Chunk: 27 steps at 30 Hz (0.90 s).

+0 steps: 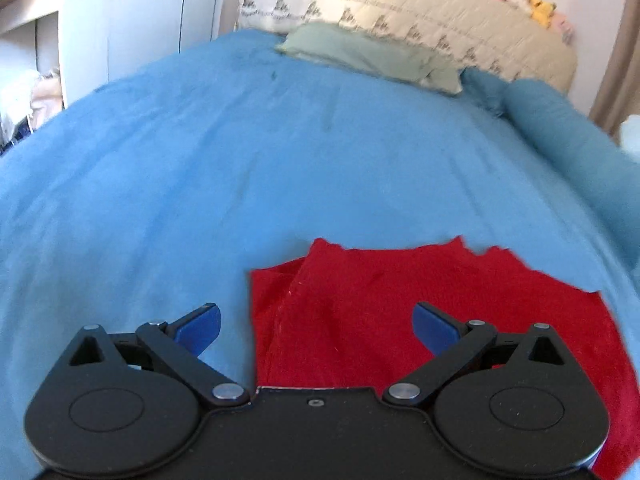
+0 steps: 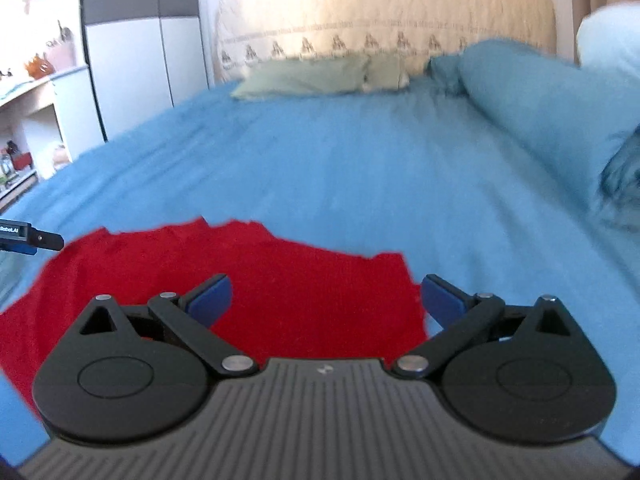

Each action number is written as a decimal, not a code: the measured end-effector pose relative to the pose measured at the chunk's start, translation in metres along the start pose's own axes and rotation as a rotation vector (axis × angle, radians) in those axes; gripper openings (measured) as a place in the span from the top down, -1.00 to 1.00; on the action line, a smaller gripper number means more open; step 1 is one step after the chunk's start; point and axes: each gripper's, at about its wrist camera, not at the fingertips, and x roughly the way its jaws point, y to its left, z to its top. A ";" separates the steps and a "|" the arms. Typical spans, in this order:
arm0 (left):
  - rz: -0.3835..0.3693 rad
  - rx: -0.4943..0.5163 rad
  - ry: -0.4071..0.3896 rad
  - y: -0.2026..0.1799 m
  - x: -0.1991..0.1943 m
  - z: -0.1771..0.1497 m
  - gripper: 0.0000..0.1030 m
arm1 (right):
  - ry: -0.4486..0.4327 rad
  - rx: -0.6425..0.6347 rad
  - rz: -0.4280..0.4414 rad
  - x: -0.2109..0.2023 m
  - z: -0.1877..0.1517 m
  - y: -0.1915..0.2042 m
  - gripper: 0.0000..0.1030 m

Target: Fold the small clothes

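left gripper point(image 1: 316, 326) jaws spread wide, holding nothing, blue pads over left edge of the red garment point(image 1: 360, 312) | right gripper point(image 2: 326, 300) jaws also wide, empty, over its right edge | garment soft, matte, partly folded, flat on fuzzy blue bedspread point(image 1: 200, 168) | green pillow point(image 2: 304, 78), quilted headboard point(image 2: 384, 12) beyond

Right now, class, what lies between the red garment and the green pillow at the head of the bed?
Only bare blue bedspread separates the red garment from the green pillow; both wrist views show it.
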 end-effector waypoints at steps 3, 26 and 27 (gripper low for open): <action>-0.017 0.025 -0.013 -0.014 -0.036 -0.012 -1.00 | -0.032 -0.058 -0.058 -0.045 0.000 0.008 -1.00; -0.042 0.091 -0.016 -0.100 -0.087 -0.117 -1.00 | 0.200 0.420 -0.120 -0.092 -0.123 -0.009 -1.00; -0.044 0.091 -0.009 -0.100 -0.086 -0.118 -1.00 | 0.193 0.470 -0.114 -0.089 -0.128 -0.015 -1.00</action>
